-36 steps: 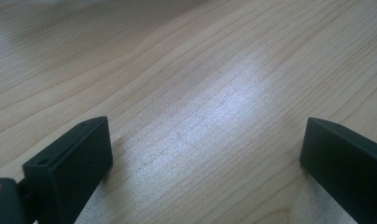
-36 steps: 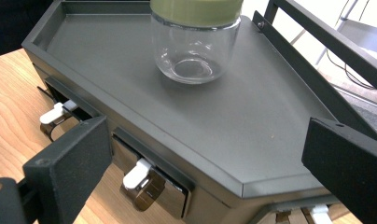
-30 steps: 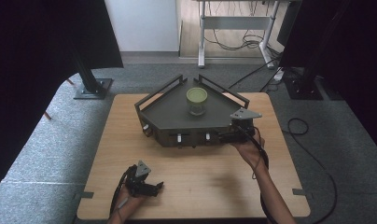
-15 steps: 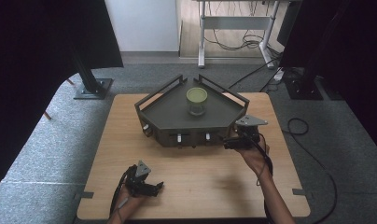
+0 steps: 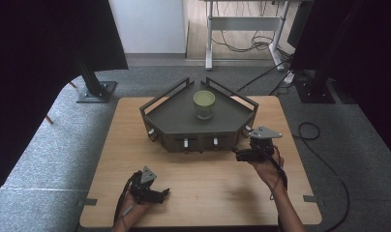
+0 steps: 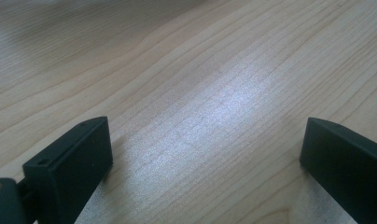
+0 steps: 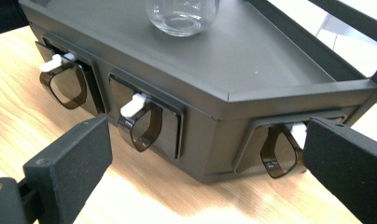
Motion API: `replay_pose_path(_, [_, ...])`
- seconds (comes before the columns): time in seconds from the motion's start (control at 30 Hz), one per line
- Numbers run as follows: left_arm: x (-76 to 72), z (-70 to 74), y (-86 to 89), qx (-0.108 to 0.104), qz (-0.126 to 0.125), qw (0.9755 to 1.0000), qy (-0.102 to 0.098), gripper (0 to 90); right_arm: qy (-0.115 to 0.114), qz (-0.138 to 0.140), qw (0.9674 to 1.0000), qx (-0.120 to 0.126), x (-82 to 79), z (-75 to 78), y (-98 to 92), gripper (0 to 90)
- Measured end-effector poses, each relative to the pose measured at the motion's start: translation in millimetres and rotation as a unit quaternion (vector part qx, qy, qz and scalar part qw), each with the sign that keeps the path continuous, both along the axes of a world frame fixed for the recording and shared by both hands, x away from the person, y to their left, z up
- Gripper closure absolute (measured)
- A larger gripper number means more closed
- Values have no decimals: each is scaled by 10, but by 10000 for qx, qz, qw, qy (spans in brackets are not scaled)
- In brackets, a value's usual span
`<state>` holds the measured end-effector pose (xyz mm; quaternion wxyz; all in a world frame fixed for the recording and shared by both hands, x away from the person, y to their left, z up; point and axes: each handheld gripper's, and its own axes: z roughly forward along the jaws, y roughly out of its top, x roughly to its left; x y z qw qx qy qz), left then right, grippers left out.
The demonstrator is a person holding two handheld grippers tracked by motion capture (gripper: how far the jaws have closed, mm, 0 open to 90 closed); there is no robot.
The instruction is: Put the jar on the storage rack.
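Item: dark grey stand (image 5: 184, 121), five-sided with a flat top deck and low rails along its far edges, placed on the far half of the wooden table (image 5: 208, 183).

Front faces of the stand: several recessed panels, each with a smoked loop handle and a white tab. In the right gripper view, the corner handle (image 7: 277, 156) lies just inside the right jaw; a second handle (image 7: 140, 123) and a third handle (image 7: 65, 81) follow along the stand's front to the left.

On the stand's deck: one clear glass jar (image 5: 203, 105) with a pale green lid, upright, near the middle and toward the far point, apart from the rails.

Right gripper (image 5: 238, 154): held in a hand just off the stand's near right corner, level with the front panels, jaws spread wide, nothing between them, pointed at the corner handle without touching it.

Left gripper (image 5: 162, 194): held in a hand well away from the stand, near the table's front edge, jaws spread wide over bare wood, holding nothing.
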<state>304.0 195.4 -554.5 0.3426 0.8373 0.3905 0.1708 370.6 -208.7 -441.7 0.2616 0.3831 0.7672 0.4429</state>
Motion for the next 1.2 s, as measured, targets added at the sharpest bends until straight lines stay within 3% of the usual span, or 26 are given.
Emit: replay_pose_path(1.2, [-1,0,-1,-4,-4,10000,2,20,77,-285,9995,-107,-374,-411,-297,14])
